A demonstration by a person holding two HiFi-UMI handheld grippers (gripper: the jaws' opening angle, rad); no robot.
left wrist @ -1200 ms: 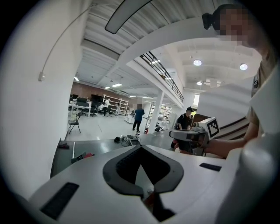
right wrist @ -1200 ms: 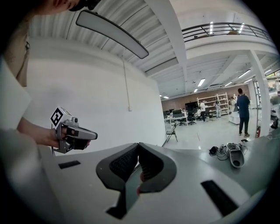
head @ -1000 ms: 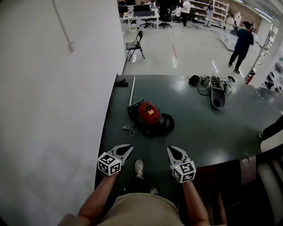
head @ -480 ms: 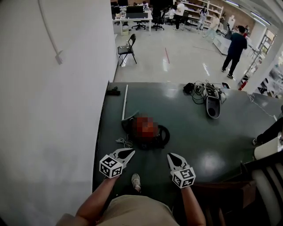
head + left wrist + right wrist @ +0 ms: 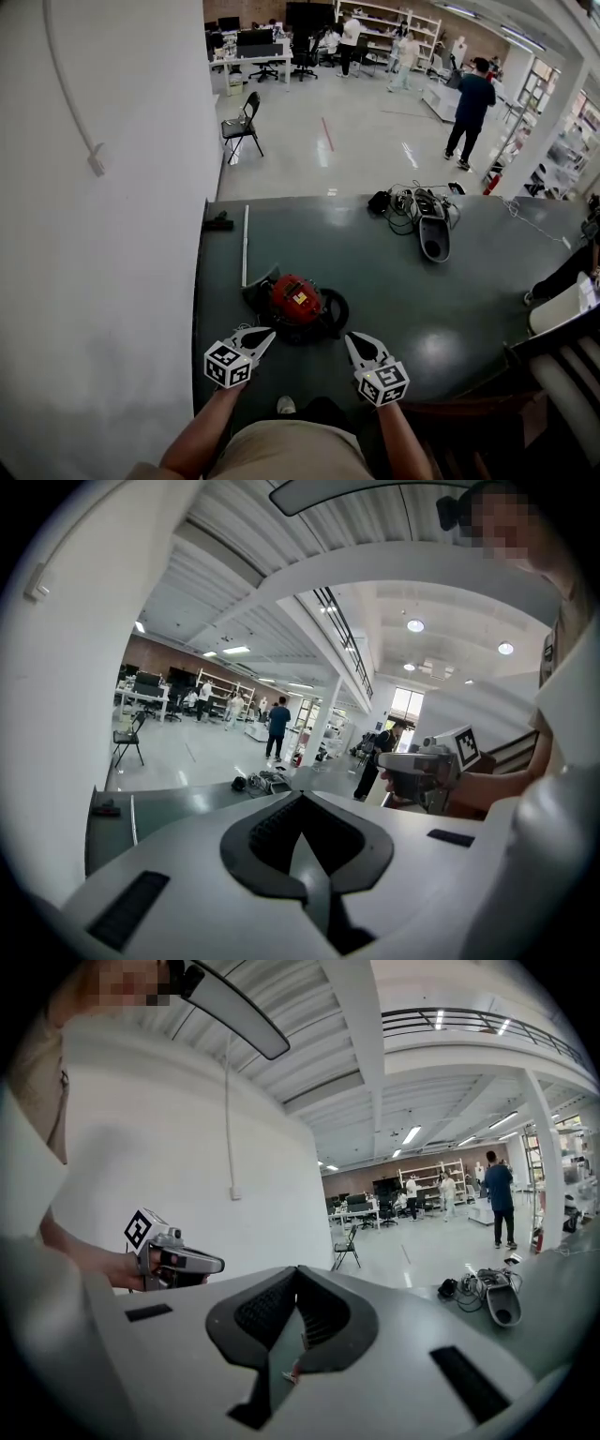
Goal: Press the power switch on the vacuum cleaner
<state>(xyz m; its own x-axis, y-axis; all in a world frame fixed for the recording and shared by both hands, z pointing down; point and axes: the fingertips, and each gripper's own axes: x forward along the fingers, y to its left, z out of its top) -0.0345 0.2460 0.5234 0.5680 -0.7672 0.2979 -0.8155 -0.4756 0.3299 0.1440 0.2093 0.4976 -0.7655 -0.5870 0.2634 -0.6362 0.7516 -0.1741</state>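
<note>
The red vacuum cleaner (image 5: 296,300) sits on the dark green platform (image 5: 441,300), with a black hose (image 5: 334,310) curled round its right side. My left gripper (image 5: 265,335) hovers just short of its near left edge, jaws together and empty. My right gripper (image 5: 354,343) hangs off its near right side, also shut and empty. In the left gripper view the closed jaws (image 5: 300,796) fill the lower frame and hide the vacuum; the right gripper (image 5: 427,769) shows beside them. The right gripper view shows closed jaws (image 5: 297,1270) and the left gripper (image 5: 174,1259).
A metal tube (image 5: 246,246) lies left of the vacuum. A grey floor head with tangled cables (image 5: 431,225) rests at the platform's far right. A white wall (image 5: 103,234) borders the left. A folding chair (image 5: 242,124) and a standing person (image 5: 467,105) are beyond.
The view has shifted forward. The vacuum cleaner now lies much closer to both grippers, which have closed in on its near side. Both stay shut.
</note>
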